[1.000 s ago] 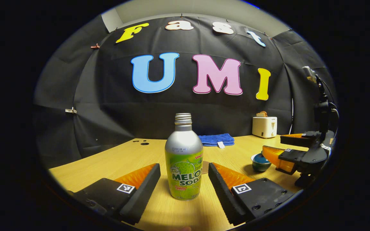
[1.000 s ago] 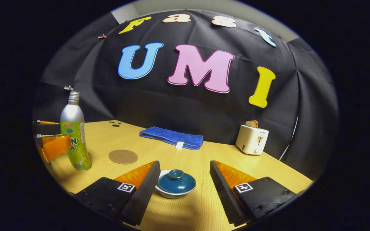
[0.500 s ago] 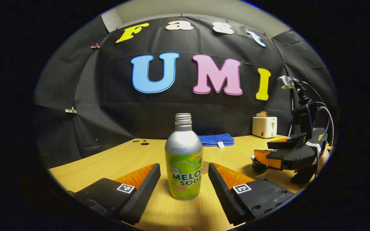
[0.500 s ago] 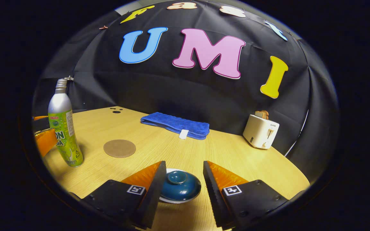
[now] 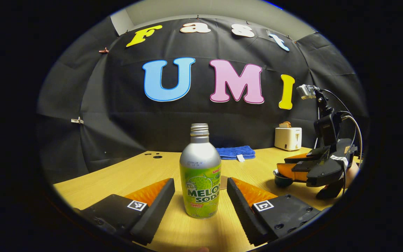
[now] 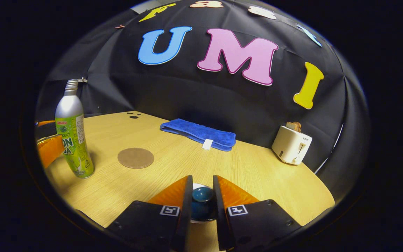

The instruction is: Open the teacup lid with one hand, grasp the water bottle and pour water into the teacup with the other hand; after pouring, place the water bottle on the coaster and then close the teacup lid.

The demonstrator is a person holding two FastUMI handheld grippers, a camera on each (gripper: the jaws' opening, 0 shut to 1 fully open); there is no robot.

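The water bottle (image 5: 200, 173) stands upright on the wooden table (image 5: 142, 171), right between the two fingers of the left gripper (image 5: 200, 196). Those fingers are spread wide and do not touch the bottle; there is a gap on each side.

The right gripper (image 6: 201, 206) is low over the teacup (image 6: 197, 220). Its fingers have closed in on the little knob of the blue teacup lid (image 6: 202, 202), one on each side. I cannot tell if both are really pressing on it. The lid sits on the cup.

The round brown coaster (image 6: 135, 158) lies flat near the bottle. A blue towel (image 6: 199, 134) and a white toaster (image 6: 291, 148) sit at the back.
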